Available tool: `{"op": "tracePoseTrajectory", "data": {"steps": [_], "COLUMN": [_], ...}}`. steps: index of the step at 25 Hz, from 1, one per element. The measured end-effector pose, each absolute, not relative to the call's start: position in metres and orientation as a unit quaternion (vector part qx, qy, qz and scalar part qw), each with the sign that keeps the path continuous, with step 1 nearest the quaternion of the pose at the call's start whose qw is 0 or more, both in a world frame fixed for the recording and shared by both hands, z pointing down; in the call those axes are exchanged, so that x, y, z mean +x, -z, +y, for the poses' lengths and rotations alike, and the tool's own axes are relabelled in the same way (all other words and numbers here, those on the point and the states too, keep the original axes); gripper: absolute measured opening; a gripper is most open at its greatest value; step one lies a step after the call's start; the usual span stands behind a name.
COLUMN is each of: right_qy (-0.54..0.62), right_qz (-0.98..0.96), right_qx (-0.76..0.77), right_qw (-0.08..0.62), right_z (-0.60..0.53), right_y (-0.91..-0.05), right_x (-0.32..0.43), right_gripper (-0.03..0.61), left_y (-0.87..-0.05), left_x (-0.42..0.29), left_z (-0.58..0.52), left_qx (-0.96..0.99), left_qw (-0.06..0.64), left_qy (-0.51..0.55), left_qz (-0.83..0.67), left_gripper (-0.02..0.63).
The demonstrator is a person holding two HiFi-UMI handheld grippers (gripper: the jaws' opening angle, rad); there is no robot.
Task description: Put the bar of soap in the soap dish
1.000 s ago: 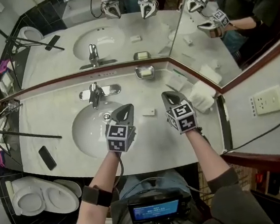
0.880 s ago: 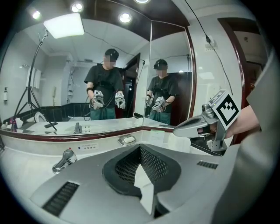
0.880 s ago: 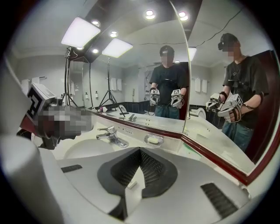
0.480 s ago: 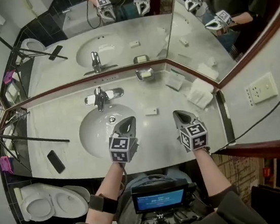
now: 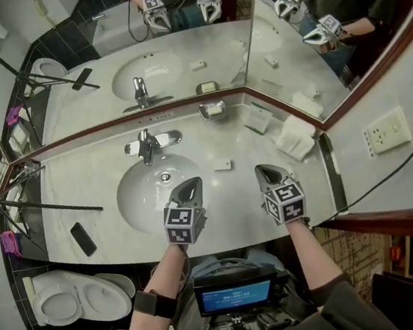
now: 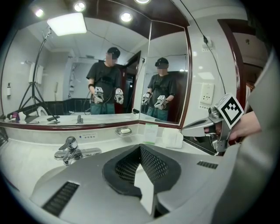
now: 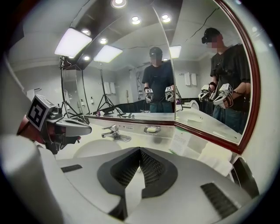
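Bare marble counter (image 5: 196,143) lies open from the front edge to the soap dish (image 5: 214,109) against the mirror (image 5: 177,58). Only a small bar of soap (image 5: 223,164) lies on that stretch. The faucet (image 5: 145,142) stands left of the dish. A card (image 5: 258,118) and folded towels (image 5: 296,138) crowd the right corner. A tripod leg (image 5: 46,205) crosses the far left.

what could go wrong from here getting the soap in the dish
1. The bar of soap is small and lies flat on the counter beside the sink; a clumsy pinch could push it into the basin.
2. The left gripper and right gripper are both shut and empty; reaching in unopened would just shove the bar.
3. The soap dish already seems to hold something pale, so the bar may sit badly.
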State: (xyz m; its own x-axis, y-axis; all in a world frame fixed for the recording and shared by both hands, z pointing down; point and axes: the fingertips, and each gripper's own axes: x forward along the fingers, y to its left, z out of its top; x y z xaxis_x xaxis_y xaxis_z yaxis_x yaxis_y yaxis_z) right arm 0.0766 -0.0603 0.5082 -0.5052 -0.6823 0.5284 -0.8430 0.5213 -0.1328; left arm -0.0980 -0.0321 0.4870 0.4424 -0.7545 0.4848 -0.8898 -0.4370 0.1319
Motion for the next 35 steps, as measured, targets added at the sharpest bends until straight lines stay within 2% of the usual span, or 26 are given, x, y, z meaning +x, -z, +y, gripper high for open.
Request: {"op": "tracePoseTrajectory", "data": {"steps": [8, 10, 14, 22, 24, 30, 35], "right_qy": [-0.195, -0.192, -0.189, -0.181, -0.182, -0.189, -0.214], "right_qz": [-0.846, -0.848, -0.849, -0.850, -0.849, -0.842, -0.832], "right_qx": [0.443, 0.438, 0.430, 0.432, 0.435, 0.446, 0.463], "right_qw": [0.222, 0.229, 0.240, 0.240, 0.237, 0.237, 0.220], "right_z": [-0.062, -0.062, -0.069, -0.086, -0.090, -0.105, -0.104], "right_y": [-0.517, -0.521, -0.531, -0.531, -0.535, -0.552, -0.572], "right_x": [0.077, 0.076, 0.075, 0.078, 0.079, 0.087, 0.106], "right_gripper": [0.018, 0.018, 0.018, 0.018, 0.018, 0.018, 0.018], "left_y": [-0.490, -0.491, -0.497, -0.526, -0.537, -0.568, -0.591], "left_x": [-0.096, -0.091, -0.075, -0.041, -0.033, -0.012, -0.009], "left_z": [-0.048, -0.057, -0.083, -0.154, -0.173, -0.230, -0.274], "left_qx": [0.813, 0.814, 0.821, 0.835, 0.835, 0.831, 0.816], "left_qw": [0.195, 0.196, 0.200, 0.191, 0.184, 0.156, 0.145], "left_qy": [-0.187, -0.189, -0.198, -0.258, -0.278, -0.324, -0.342], "left_qz": [-0.516, -0.513, -0.496, -0.447, -0.437, -0.425, -0.443], "left_gripper": [0.005, 0.022, 0.102, 0.365, 0.410, 0.459, 0.462]}}
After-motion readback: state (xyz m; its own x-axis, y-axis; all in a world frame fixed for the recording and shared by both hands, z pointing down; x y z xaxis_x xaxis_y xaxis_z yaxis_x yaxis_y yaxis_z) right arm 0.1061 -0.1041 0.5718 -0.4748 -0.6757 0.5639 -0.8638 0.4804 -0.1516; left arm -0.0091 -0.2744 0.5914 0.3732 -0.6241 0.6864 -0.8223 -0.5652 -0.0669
